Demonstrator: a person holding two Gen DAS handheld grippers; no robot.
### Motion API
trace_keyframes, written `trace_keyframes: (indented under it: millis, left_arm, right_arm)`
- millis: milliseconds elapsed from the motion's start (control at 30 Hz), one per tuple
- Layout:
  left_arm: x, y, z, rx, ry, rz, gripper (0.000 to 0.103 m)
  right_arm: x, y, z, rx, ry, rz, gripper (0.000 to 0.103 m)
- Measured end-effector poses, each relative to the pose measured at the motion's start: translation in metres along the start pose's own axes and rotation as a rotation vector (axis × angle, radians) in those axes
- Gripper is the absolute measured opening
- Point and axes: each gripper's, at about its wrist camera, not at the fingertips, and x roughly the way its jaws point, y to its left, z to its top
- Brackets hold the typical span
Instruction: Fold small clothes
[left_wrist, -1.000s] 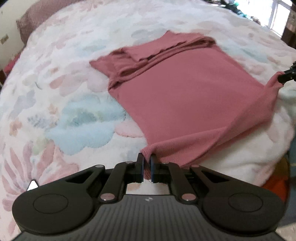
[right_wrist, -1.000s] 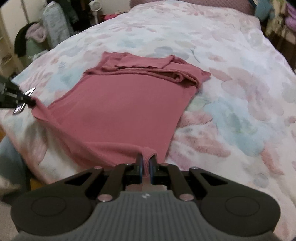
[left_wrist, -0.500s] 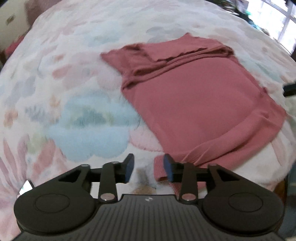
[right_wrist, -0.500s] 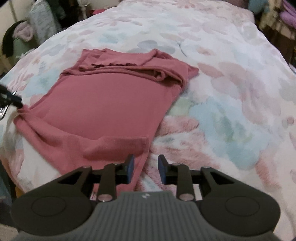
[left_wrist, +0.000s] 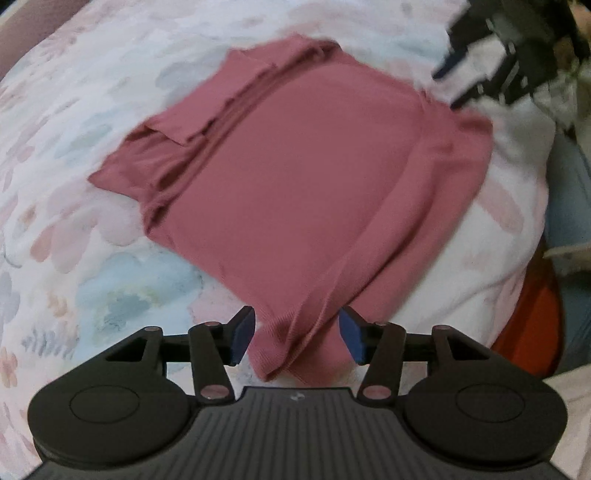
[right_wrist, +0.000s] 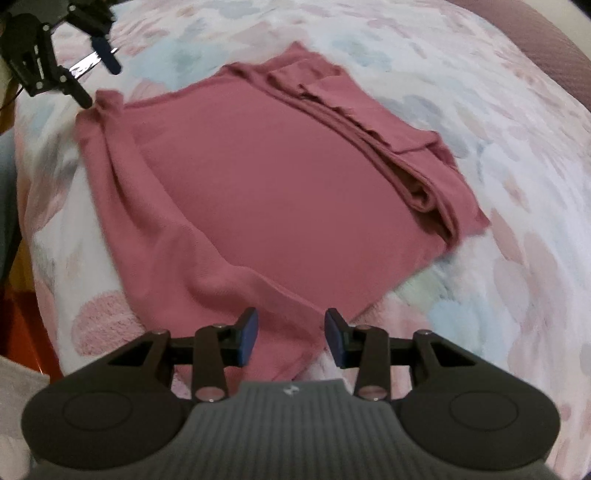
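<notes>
A dusty-pink garment (left_wrist: 295, 177) lies flat on the flowered bedspread, sleeves folded in along its far side; it also shows in the right wrist view (right_wrist: 280, 184). My left gripper (left_wrist: 297, 334) is open, its jaws standing either side of the garment's near hem corner, gripping nothing. My right gripper (right_wrist: 291, 338) is open over the other hem corner. Each gripper shows in the other's view: the right one (left_wrist: 491, 55) at the top right, the left one (right_wrist: 55, 55) at the top left, both just off the cloth.
The fluffy white bedspread (left_wrist: 74, 221) with pink and blue flowers covers the bed (right_wrist: 498, 184). The bed's edge drops off beside the hem, with something orange-red (left_wrist: 528, 314) below it. A mauve pillow (right_wrist: 546, 44) lies at the far end.
Both grippers held the hem corners shut a second ago, then opened and let the cloth drop. Since then both have swung round, and their jaws have opened wider.
</notes>
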Motion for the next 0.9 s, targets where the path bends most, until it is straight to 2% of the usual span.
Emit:
trace_keyframes:
  millis: [233, 433, 533, 633, 667, 767, 833, 900]
  left_arm:
    - [0.032, -0.009, -0.002, 0.052, 0.085, 0.012, 0.060]
    - [0.036, -0.005, -0.001, -0.008, 0.074, 0.025, 0.036]
    - [0.035, -0.001, -0.001, -0.040, 0.074, 0.032, 0.027]
    - [0.034, -0.002, -0.002, -0.057, 0.069, 0.044, 0.021]
    - [0.035, -0.003, -0.002, -0.061, 0.066, 0.051, 0.021]
    - [0.033, -0.006, -0.003, -0.060, 0.058, 0.067, 0.020]
    - [0.031, -0.007, -0.004, -0.062, 0.057, 0.074, 0.019]
    - [0.029, -0.009, -0.006, -0.064, 0.051, 0.079, 0.019]
  right_arm:
    - [0.015, -0.004, 0.009, -0.177, 0.080, 0.034, 0.037]
    - [0.032, -0.020, 0.020, -0.219, 0.128, 0.114, 0.045]
    - [0.042, -0.021, 0.026, -0.256, 0.142, 0.160, 0.058]
    - [0.056, -0.026, 0.028, -0.238, 0.181, 0.192, 0.057]
    - [0.059, -0.028, 0.027, -0.219, 0.194, 0.207, 0.056]
    - [0.062, -0.030, 0.022, -0.180, 0.213, 0.237, 0.039]
    - [0.053, -0.027, 0.018, -0.181, 0.194, 0.238, 0.011]
    - [0.038, -0.023, 0.013, -0.183, 0.164, 0.231, 0.010]
